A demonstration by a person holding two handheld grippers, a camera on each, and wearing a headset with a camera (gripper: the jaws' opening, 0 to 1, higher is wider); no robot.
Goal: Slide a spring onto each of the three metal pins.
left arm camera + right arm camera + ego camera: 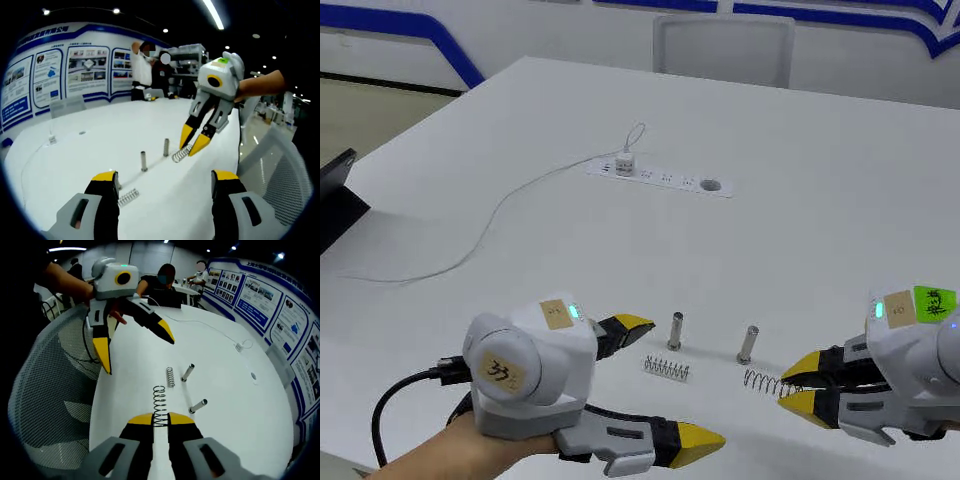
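Note:
Two short metal pins [675, 330] [748, 343] stand upright on the white table [800, 220]. One spring [666, 368] lies flat in front of the left pin. My right gripper [801, 386] is shut on the end of a second spring [760, 382], held low just right of the other pin. In the right gripper view that spring [160, 405] sticks out forward from the closed jaws. My left gripper [665, 385] stands open, its yellow tips on either side of the lying spring [128, 197]. The left gripper view shows the right gripper [195, 139] with its spring [181, 154].
A white power strip [660, 178] with a plugged charger [625, 163] and a thin cable lies mid-table. A grey chair [725, 45] stands at the far edge, a dark device [335, 200] at the left edge. A mesh chair [45, 390] is beside the table.

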